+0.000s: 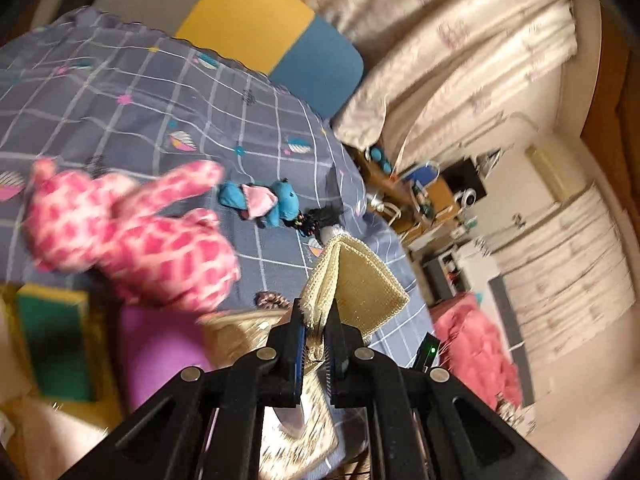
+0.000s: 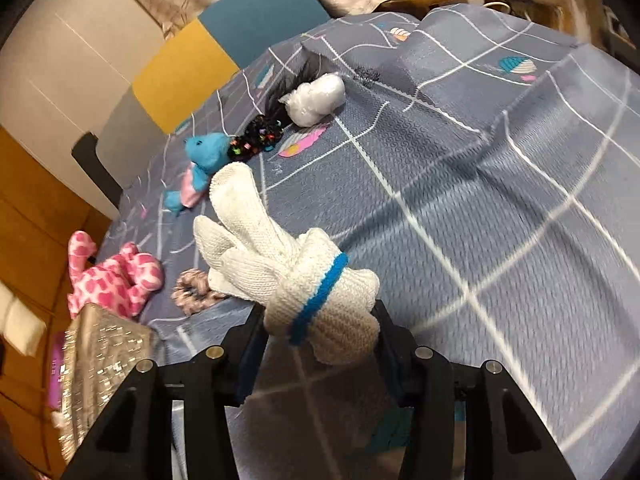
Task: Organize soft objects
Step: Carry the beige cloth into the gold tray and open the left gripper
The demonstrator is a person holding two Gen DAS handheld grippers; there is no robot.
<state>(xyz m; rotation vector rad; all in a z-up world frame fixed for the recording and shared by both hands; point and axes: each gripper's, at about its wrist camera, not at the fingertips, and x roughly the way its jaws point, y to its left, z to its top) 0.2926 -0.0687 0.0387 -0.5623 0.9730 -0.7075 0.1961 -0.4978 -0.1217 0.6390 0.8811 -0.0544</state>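
Both claws are loaded: left claw point(image 1: 316, 344) pinches a sponge point(image 1: 356, 280) edge, right claw point(image 2: 320, 340) clamps a glove point(image 2: 296, 276) above the bed point(image 2: 500, 200) (thin grip, so the sponge may slip).

On the bed point(image 2: 500, 208), the bear point(image 2: 206, 160) is lying just left of the hair tie point(image 2: 256, 140), with the plastic bundle point(image 2: 316, 98) sitting behind and right of it. The rabbit point(image 2: 116, 276) is resting near the bed's left edge, the scrunchie point(image 2: 192, 286) lying just right of it. The basket point(image 2: 100, 360) is standing in front of the rabbit.
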